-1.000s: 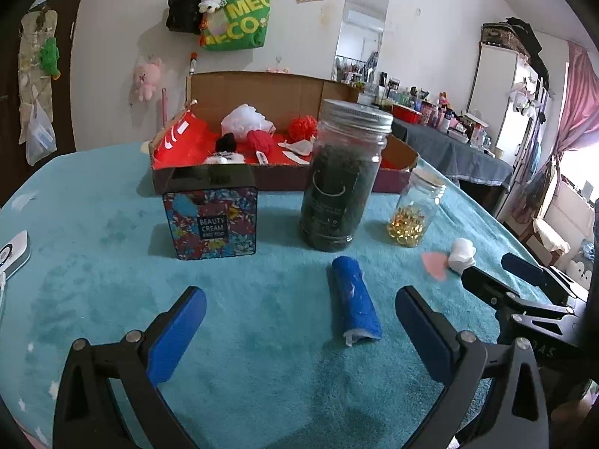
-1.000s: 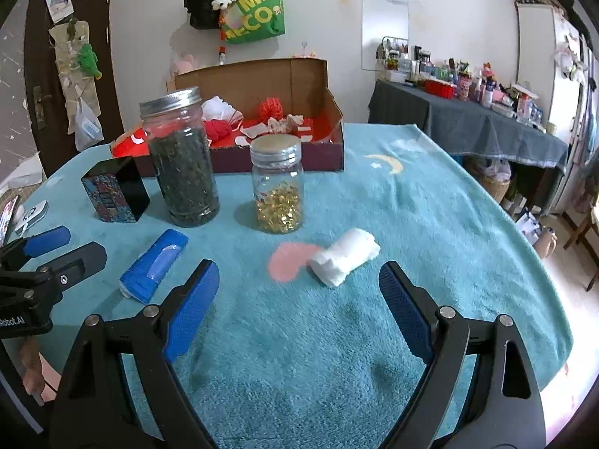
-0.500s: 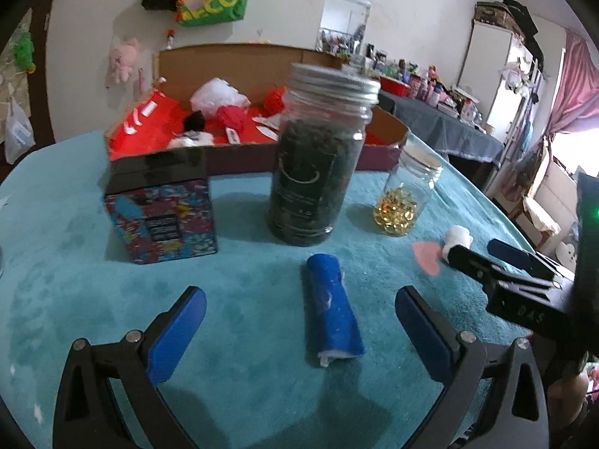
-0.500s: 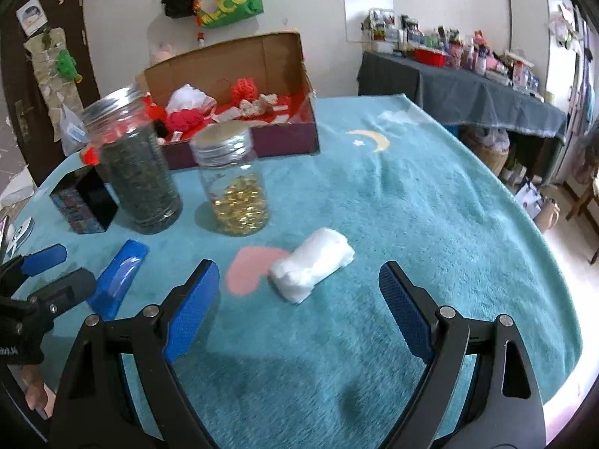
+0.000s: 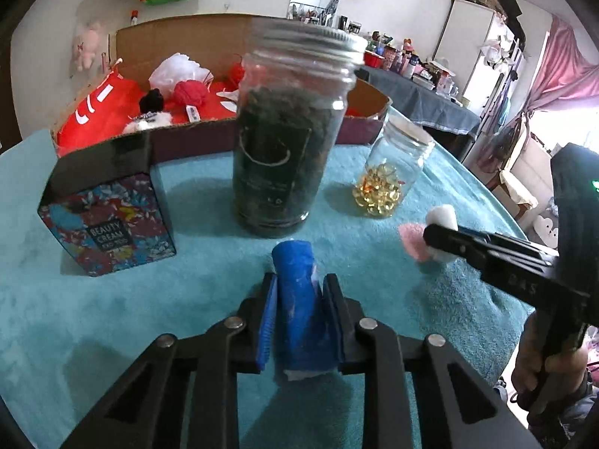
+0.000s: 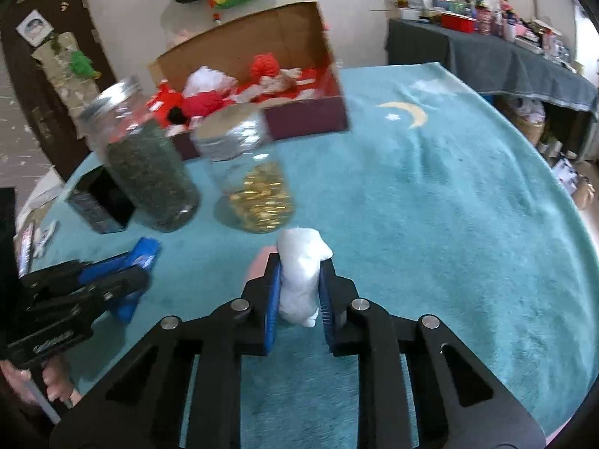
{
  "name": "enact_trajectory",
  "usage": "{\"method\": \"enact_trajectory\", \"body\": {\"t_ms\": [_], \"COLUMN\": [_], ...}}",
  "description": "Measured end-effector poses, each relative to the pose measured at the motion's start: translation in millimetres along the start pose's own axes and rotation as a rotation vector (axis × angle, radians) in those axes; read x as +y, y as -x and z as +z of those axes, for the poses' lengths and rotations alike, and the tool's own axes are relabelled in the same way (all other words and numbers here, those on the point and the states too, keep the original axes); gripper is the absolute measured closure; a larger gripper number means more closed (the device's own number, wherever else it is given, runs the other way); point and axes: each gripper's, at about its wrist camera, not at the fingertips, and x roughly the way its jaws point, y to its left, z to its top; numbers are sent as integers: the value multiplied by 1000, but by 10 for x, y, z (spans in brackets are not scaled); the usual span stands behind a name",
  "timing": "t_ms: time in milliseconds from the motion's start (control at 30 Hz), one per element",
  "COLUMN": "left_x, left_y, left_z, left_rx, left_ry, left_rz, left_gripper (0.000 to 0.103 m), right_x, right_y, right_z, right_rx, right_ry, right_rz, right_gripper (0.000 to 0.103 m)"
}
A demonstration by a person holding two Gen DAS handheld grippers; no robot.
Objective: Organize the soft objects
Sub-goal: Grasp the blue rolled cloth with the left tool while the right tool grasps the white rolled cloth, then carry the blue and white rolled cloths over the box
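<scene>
Teal-clothed table (image 5: 93, 318), cardboard box (image 5: 179, 138), two jars (image 5: 284, 142), tin (image 5: 108, 224), blue roll (image 5: 295, 299), white roll (image 6: 301, 277)

The blue roll (image 5: 297, 310), a soft cloth cylinder with a white core showing at its near end, lies lengthwise on the teal plush cover at 6 o'clock in the left wrist view, pinched along both sides. The white roll (image 6: 301, 280), fluffy and squeezed narrow at its middle, lies at 6 o'clock in the right wrist view, its far end touching a pink heart patch (image 5: 411, 241).

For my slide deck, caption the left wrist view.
Left hand-held gripper shut on a blue fabric roll lying on the teal tablecloth, in front of a dark-filled jar.
</scene>
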Motion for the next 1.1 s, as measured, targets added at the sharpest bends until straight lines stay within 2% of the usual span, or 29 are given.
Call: {"method": "enact_trajectory", "body": {"t_ms": [300, 500, 1100], "left_x": [8, 12, 184], "left_y": [145, 189, 293], "left_z": [127, 184, 108], "left_rx": [-36, -44, -43], "left_ry": [-18, -39, -12], "left_rz": [-10, -15, 13], "left_gripper": [79, 79, 79], "right_x": [417, 608, 574], "right_y": [80, 55, 22], "right_z": [61, 105, 122], "right_rx": [-5, 4, 30], "right_ry": [76, 110, 94], "right_rz": [138, 190, 196], "right_gripper": [86, 86, 86]}}
